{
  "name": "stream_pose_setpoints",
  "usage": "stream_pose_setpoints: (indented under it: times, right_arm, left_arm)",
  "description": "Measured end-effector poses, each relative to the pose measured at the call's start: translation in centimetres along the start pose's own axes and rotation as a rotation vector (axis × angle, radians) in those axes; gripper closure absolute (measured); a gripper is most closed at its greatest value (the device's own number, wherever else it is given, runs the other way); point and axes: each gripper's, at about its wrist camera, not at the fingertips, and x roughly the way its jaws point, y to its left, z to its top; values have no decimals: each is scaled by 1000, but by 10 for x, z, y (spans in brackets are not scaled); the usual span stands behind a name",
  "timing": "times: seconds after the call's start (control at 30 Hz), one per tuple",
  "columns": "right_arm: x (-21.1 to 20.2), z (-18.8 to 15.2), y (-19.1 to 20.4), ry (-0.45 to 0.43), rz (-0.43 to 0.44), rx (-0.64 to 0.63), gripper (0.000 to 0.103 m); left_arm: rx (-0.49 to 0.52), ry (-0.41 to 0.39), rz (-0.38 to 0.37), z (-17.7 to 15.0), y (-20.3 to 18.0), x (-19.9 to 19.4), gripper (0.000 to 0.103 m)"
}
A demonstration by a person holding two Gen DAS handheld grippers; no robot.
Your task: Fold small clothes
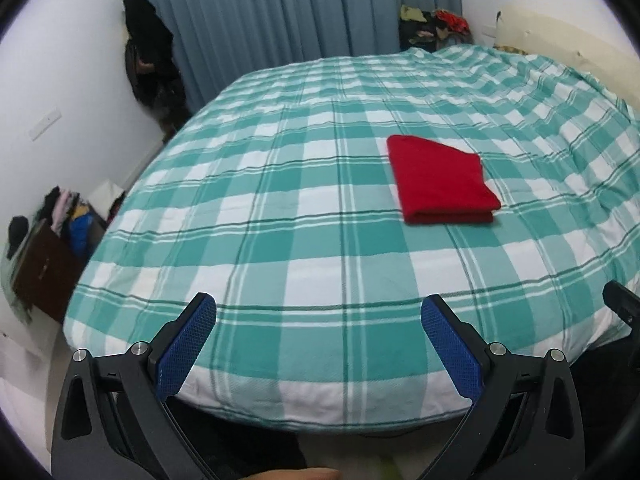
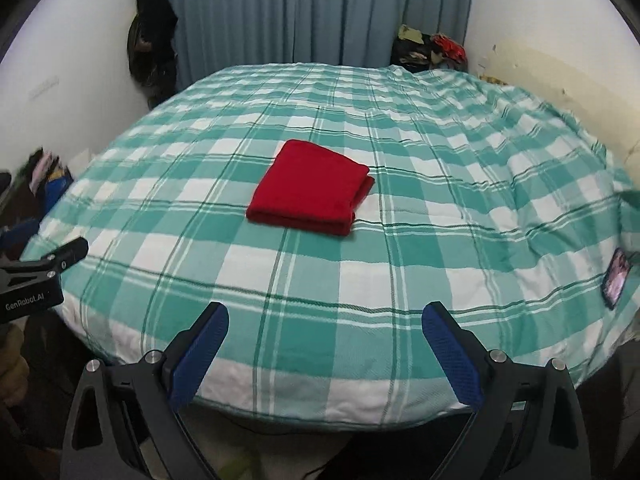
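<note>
A red garment (image 1: 442,182) lies folded into a neat rectangle on the green-and-white checked bed cover (image 1: 280,220). It also shows in the right wrist view (image 2: 310,188), near the middle of the bed (image 2: 440,220). My left gripper (image 1: 318,320) is open and empty, held over the bed's near edge, well short of the garment and to its left. My right gripper (image 2: 324,328) is open and empty too, over the near edge, with the garment straight ahead. The left gripper's side (image 2: 36,276) shows at the left of the right wrist view.
A phone (image 2: 616,278) lies on the bed's right side. Piles of clothes sit in the far corner (image 1: 436,26) and on a brown box (image 1: 44,264) left of the bed. Dark clothes (image 1: 150,60) hang beside the blue curtain (image 1: 288,8).
</note>
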Motion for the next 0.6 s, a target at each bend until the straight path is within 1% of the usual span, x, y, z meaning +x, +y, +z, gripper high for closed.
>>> stream_pose_setpoints:
  times: [0.07, 0.2, 0.23, 0.33, 0.47, 0.6]
  right_arm:
    - [-7, 1, 7, -3, -12, -25, 6]
    - [-19, 4, 18, -1, -27, -42, 6]
    - [-21, 4, 19, 3, -34, -44, 6]
    - [-22, 3, 20, 15, -44, -49, 6]
    - [-21, -2, 18, 30, -55, -46, 6]
    - [-19, -6, 14, 44, -62, -37, 6]
  left_arm:
    - [7, 0, -2, -1, -2, -6, 1]
    - [-16, 33, -48, -1, -2, -12, 1]
    - [-14, 36, -49, -1, -2, -12, 1]
    - [1, 44, -49, -1, -7, -13, 1]
    - [-3, 61, -73, -1, -10, -15, 1]
    - [5, 66, -73, -2, -13, -15, 1]
